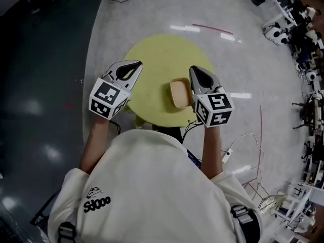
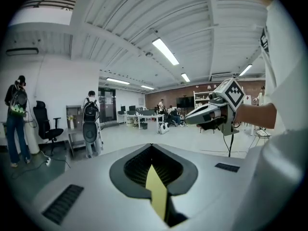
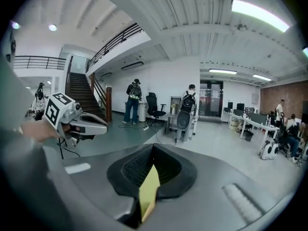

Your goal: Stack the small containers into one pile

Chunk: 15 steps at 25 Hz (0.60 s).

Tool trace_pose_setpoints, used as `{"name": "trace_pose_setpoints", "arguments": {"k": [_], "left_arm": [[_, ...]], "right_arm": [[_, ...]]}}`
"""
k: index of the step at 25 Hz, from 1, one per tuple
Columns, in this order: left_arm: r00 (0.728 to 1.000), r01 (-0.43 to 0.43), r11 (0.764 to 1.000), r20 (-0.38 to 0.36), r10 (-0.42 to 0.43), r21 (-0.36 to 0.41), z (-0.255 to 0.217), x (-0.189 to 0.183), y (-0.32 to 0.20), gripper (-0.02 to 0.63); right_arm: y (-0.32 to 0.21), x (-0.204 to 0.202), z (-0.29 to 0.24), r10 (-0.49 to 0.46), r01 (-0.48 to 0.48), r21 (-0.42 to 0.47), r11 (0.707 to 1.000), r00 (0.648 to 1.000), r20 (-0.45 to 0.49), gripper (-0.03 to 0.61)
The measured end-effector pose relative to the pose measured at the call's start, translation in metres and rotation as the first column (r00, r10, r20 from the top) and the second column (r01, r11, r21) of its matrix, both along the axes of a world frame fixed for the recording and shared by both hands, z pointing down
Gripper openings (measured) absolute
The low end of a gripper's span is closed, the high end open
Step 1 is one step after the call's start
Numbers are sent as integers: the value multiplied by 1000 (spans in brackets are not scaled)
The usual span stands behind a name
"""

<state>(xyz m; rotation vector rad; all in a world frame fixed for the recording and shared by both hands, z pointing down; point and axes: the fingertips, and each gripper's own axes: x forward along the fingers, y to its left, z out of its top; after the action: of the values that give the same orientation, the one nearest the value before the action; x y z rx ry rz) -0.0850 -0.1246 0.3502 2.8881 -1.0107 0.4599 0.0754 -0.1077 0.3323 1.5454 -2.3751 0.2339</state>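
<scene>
A tan rectangular small container (image 1: 180,92) sits on the round yellow table (image 1: 157,54), towards its right front. I cannot tell whether it is one piece or several nested together. My right gripper (image 1: 195,69) hovers just right of the container, jaws shut and nothing in them. My left gripper (image 1: 132,65) is held over the table's left edge, well apart from the container, shut and empty as well. Both point away from me. In the left gripper view the right gripper (image 2: 192,118) shows at the right. The right gripper view has the left gripper (image 3: 103,124) at its left.
The table stands on a pale polished floor, with a dark floor area to the left. Cables and a white wire rack (image 1: 263,196) lie at the lower right, with benches of equipment (image 1: 304,39) along the right edge. People, an office chair (image 3: 154,107) and a staircase (image 3: 82,93) stand farther off.
</scene>
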Motion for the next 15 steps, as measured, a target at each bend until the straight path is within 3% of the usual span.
{"name": "trace_pose_setpoints", "arguments": {"k": [9,15], "left_arm": [[1000,12,992,-30,-8,127,-40,-2,2,5],[999,11,987,-49,-3,162,-58,-3,12,5]], "right_arm": [[6,-18,-46,-44,46,113,993,999,-19,11],[13,-25,-60,-69,77,152,985,996,-54,11]]}}
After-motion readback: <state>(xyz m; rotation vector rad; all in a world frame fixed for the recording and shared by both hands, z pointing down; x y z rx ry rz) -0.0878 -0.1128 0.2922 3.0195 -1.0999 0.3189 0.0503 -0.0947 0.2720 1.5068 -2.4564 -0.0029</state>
